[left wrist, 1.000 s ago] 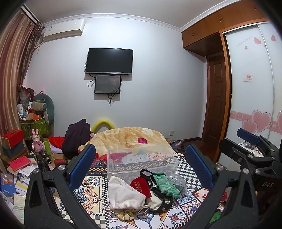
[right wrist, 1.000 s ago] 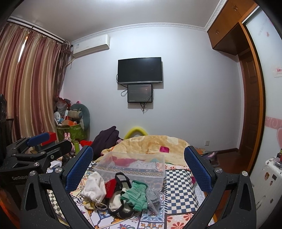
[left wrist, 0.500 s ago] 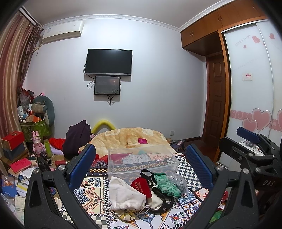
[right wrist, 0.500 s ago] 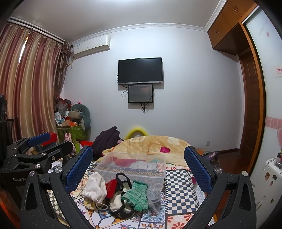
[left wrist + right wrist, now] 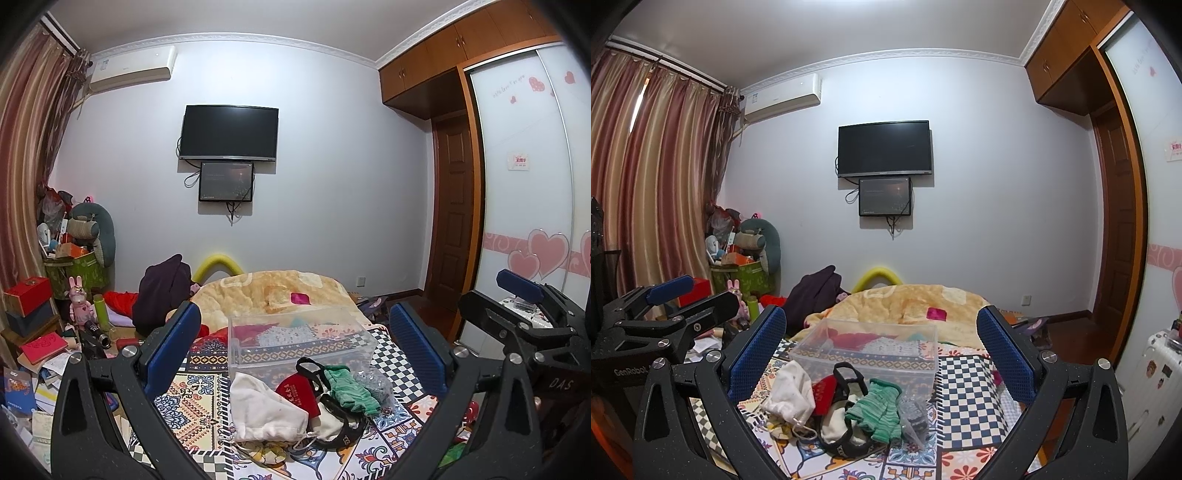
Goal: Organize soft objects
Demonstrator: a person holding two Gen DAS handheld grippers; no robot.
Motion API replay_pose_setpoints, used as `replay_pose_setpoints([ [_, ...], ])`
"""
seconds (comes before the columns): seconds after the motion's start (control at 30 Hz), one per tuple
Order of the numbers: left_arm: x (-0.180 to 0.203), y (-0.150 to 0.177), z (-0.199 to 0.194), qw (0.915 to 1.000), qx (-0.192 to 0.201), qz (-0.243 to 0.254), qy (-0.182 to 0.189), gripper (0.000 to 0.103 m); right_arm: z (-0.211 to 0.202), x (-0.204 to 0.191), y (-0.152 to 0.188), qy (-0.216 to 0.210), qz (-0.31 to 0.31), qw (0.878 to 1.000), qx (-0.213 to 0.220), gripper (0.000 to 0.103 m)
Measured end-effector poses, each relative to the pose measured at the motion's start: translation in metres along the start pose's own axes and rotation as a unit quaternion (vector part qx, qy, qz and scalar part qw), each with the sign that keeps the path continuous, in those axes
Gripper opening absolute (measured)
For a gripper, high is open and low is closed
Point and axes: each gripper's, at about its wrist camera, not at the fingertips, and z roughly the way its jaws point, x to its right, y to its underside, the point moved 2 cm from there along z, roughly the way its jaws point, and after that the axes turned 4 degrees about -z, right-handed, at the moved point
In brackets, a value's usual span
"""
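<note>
A heap of soft items lies on the patterned bedspread (image 5: 192, 402): a white cloth pouch (image 5: 264, 410), a red pouch (image 5: 297, 391), a green knit piece (image 5: 347, 387) and a black-and-white strappy piece (image 5: 334, 428). Behind the heap stands a clear plastic box (image 5: 295, 343). In the right wrist view I see the pouch (image 5: 790, 387), the green piece (image 5: 881, 410) and the box (image 5: 871, 347). My left gripper (image 5: 295, 343) is open and empty above the heap. My right gripper (image 5: 881, 350) is open and empty too, beside it.
A beige quilt (image 5: 273, 291) and dark clothes (image 5: 162, 288) lie at the bed's far end. Boxes, toys and papers (image 5: 44, 332) crowd the left side. A wardrobe (image 5: 535, 221) and door stand to the right. A suitcase (image 5: 1160, 373) is at the right.
Both grippers have lifted and tilted slightly, so the heap and box sit a little lower in view. Neither gripper has taken hold of anything.
</note>
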Motion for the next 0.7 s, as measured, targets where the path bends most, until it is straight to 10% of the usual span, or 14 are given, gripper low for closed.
replay_pose_setpoints([
  [0.7,-0.024,0.058,0.063,0.9947,-0.099,-0.018,-0.018,0.103,0.06,0.026,0.057,0.022,0.016,0.993,-0.119,0.103],
])
